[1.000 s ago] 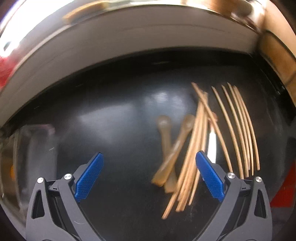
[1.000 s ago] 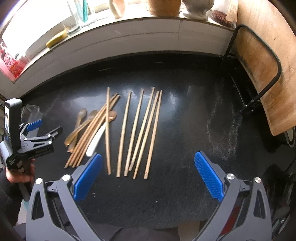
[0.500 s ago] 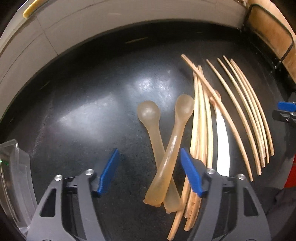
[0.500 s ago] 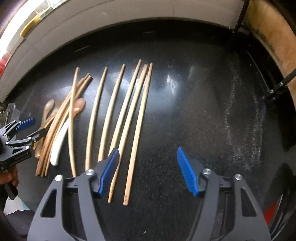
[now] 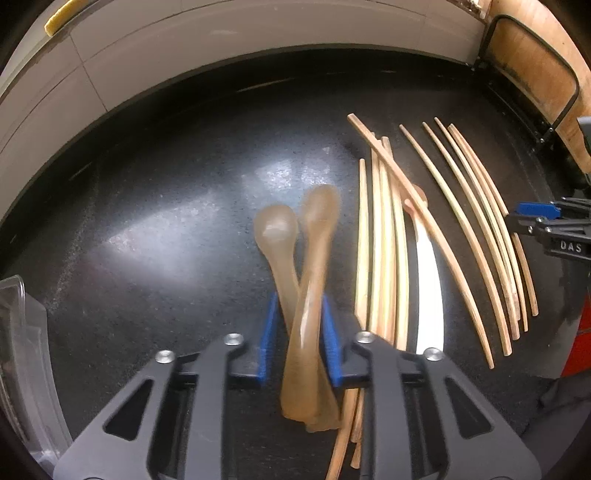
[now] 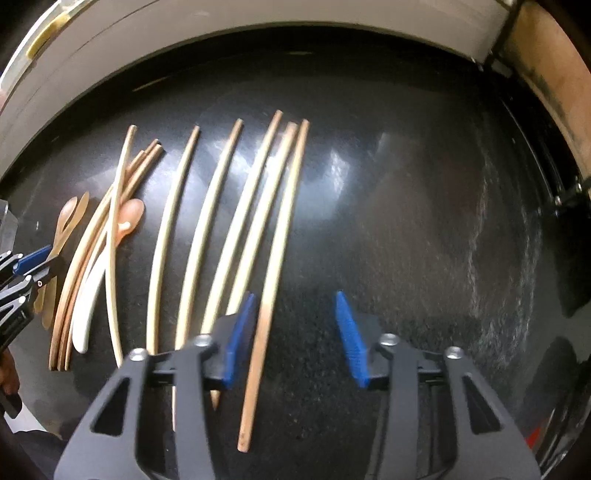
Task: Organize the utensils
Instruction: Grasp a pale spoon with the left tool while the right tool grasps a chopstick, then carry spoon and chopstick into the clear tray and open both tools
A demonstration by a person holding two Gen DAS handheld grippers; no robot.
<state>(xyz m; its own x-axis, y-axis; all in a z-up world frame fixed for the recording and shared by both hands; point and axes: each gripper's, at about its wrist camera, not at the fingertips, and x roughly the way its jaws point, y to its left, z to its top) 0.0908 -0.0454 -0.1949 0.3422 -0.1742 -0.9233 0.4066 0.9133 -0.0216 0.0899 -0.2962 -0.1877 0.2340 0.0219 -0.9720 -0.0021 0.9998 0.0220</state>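
Closing low in the left wrist view, the left gripper (image 5: 298,334) is seen narrowed around two translucent amber spoons (image 5: 314,258) that lie crossed on the black countertop (image 5: 166,221); the blue pads (image 5: 269,332) stand against the crossed handles, though a firm press cannot be told through the blur. To the right of the spoons, a bundle of wooden chopsticks (image 5: 384,251) and a white utensil (image 5: 428,280) are laid, and a looser row of chopsticks (image 5: 480,236) beyond them. A clear plastic container (image 5: 22,350) is cut off at the lower left edge.

In the right wrist view, the right gripper (image 6: 295,332) is also closing, with the rightmost chopstick (image 6: 275,251) between its jaws, just beside the left pad (image 6: 240,332) and apart from the right one. Four more chopsticks (image 6: 207,229) are fanned to its left. A pale wall (image 6: 258,22) is curved across the top.
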